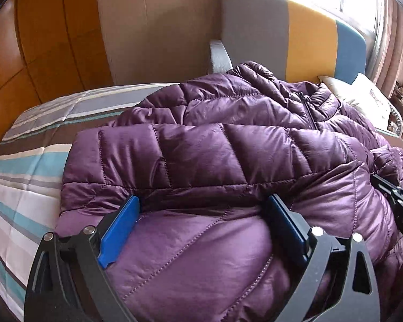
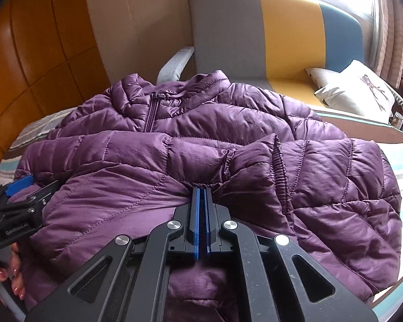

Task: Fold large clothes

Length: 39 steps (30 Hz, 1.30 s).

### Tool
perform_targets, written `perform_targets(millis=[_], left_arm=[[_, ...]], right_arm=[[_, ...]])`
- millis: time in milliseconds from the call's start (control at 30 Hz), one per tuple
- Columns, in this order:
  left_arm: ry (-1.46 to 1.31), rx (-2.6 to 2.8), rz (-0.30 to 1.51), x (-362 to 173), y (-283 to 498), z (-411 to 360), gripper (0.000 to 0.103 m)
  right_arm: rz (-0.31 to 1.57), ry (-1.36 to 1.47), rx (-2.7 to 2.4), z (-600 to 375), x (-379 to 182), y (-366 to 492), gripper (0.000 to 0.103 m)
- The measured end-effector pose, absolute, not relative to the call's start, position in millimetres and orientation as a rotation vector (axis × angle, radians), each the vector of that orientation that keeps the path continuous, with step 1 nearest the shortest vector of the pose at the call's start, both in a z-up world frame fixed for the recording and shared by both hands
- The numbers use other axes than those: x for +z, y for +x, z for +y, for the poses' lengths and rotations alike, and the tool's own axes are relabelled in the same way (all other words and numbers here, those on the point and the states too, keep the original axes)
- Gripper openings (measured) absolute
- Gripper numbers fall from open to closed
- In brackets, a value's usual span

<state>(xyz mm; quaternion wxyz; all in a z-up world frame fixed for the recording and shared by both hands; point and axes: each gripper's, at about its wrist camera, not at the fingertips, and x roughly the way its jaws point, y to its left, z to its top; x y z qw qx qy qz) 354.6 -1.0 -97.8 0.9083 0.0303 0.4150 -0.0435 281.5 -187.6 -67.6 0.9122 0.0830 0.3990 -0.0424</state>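
A purple quilted puffer jacket (image 1: 228, 145) lies on the bed with its zip and collar (image 2: 153, 107) at the far side, and its near part is folded up over the body. In the left wrist view my left gripper (image 1: 204, 198) stands wide open, astride a puffed bulge of the jacket's near edge, blue pads (image 1: 118, 230) on either side. It also shows at the left edge of the right wrist view as the left gripper (image 2: 18, 187). My right gripper (image 2: 201, 189) is shut, its tips pinching a puckered fold of the jacket near a sleeve cuff (image 2: 279, 161).
The striped bedsheet (image 1: 27, 161) shows to the left of the jacket. A grey, yellow and blue headboard (image 1: 309, 40) stands behind, with a white pillow (image 2: 357, 91) at the right. Wooden panels (image 1: 40, 40) fill the left. A person's hand (image 2: 13, 276) holds the left tool.
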Motion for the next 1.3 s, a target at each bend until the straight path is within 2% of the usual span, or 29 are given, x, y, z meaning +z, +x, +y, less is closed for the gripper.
perform_targets(millis=[300,367,400,433,500,633,1000,1300], left_arm=[[0.028,-0.066,0.835,-85.2,336.1,-1.2,0.099],[0.011,-0.059,0.823,-80.5,327.3,8.1,0.1],[0.011,-0.052,0.816,-78.7,323.7,11.8,0.1],[0.013,-0.042,0.809,-76.8,319.6,16.9,0.1],[0.011,-0.031,0.803,-75.1,316.9,23.6,0.1],[0.004,0.004,0.812,-78.6,318.4,34.2,0.1],[0.013,-0.006,0.902,-107.7,331.6,36.7,0.101],[0.027,0.006,0.863,-95.8,313.5,33.6,0.101]], right_arm=[[0.819,0.166,-0.086,-185.4,-64.1,284.0,0.003],[0.819,0.172,-0.076,-188.0,-59.1,280.5,0.007],[0.815,0.165,-0.077,-188.7,-55.5,277.1,0.017],[0.803,0.161,-0.083,-190.3,-50.0,271.5,0.038],[0.771,0.161,-0.087,-192.0,-41.8,261.0,0.06],[0.774,0.081,-0.182,-195.7,-34.8,244.9,0.059],[0.857,0.139,-0.252,-214.6,-72.9,245.3,0.061],[0.846,0.169,-0.238,-217.9,-67.1,238.7,0.061]])
